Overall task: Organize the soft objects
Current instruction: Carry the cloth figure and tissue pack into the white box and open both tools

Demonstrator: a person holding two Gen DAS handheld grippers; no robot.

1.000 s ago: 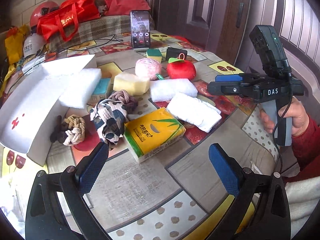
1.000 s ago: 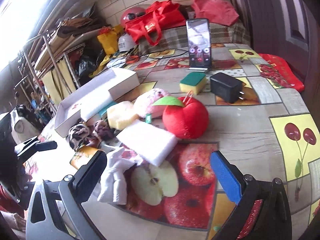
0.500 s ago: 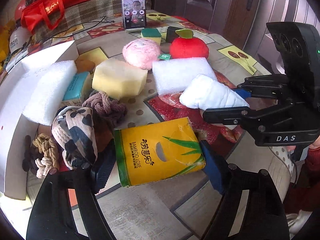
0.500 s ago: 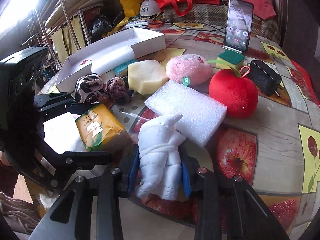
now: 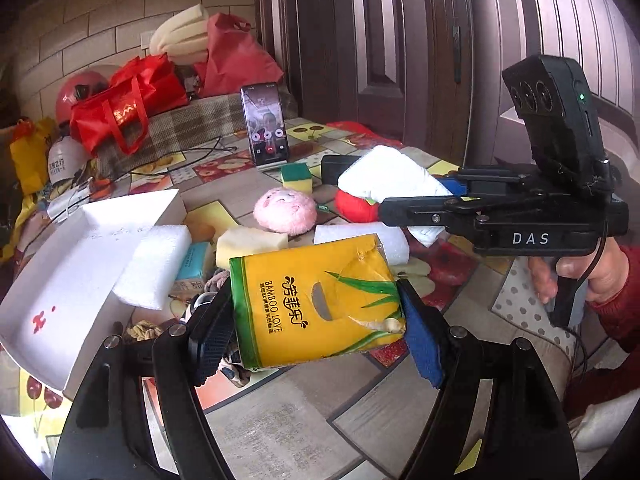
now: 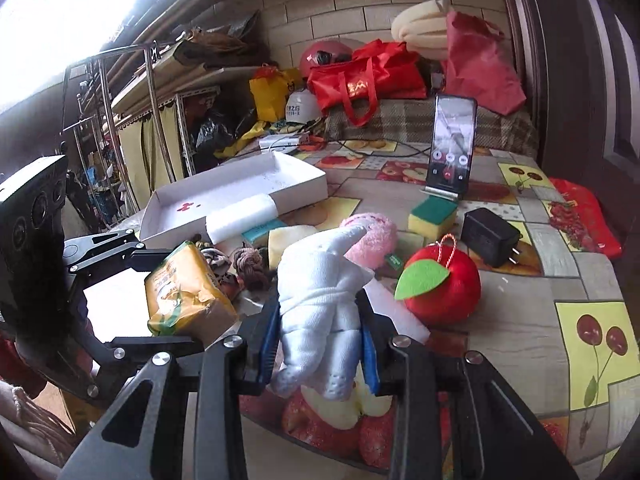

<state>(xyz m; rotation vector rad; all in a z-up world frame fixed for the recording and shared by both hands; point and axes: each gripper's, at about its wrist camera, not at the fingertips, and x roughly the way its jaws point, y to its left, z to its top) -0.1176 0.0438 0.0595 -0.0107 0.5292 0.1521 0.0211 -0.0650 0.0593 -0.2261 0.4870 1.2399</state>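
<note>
One tissue pack (image 5: 316, 300) reads "BAMBOO LOVE"; right gripper (image 5: 448, 204) marked "DAS"

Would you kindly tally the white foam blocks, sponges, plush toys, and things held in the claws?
White foam blocks: 2
Sponges: 2
Plush toys: 2
Held: 2, tissue pack in left claw, towel in right claw
Total: 8
</note>
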